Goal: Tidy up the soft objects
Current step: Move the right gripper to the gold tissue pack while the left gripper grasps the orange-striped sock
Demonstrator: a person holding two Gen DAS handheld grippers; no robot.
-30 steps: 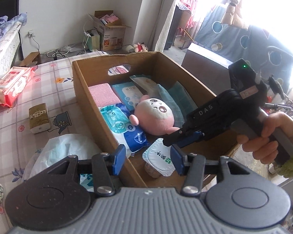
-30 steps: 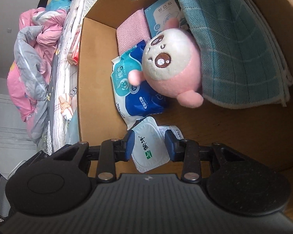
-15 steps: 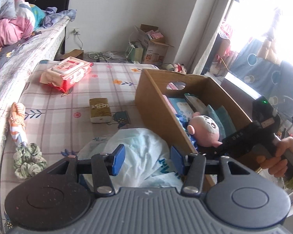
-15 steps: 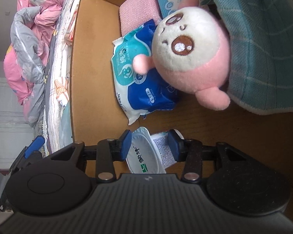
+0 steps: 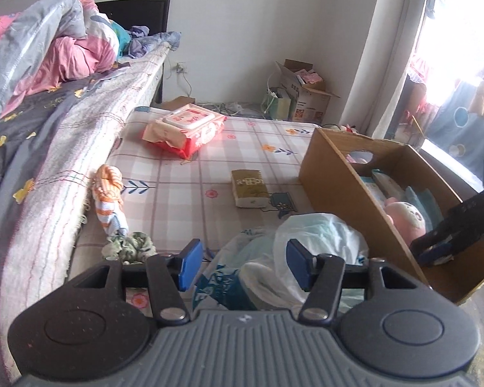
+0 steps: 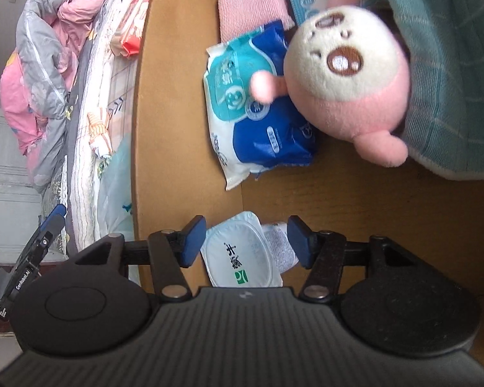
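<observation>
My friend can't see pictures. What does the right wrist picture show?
The open right gripper hangs inside a wooden box, its fingers on either side of a white cup. Behind lie a pink plush toy, blue wipes pack and teal cloth.

Open checked tabletop lies ahead of the left gripper (image 5: 240, 267), bounded left by the bed edge (image 5: 80, 148). Obstacles on it: crumpled plastic bag (image 5: 309, 245) directly between and beneath the spread fingers, tissue packet (image 5: 250, 188) mid-table, red wipes pack (image 5: 185, 127) at the far end, striped cloth (image 5: 108, 193) and green scrunchie (image 5: 130, 245) along the left. The cardboard box (image 5: 345, 187) wall blocks the right. Inside the box, the right gripper (image 6: 247, 242) has a white sealed pack (image 6: 242, 254) between its parted fingers; the plush toy (image 6: 351, 87), blue wipes pack (image 6: 261, 129) and teal towel (image 6: 451, 74) crowd the far half, with bare floor (image 6: 387, 213) to the right
</observation>
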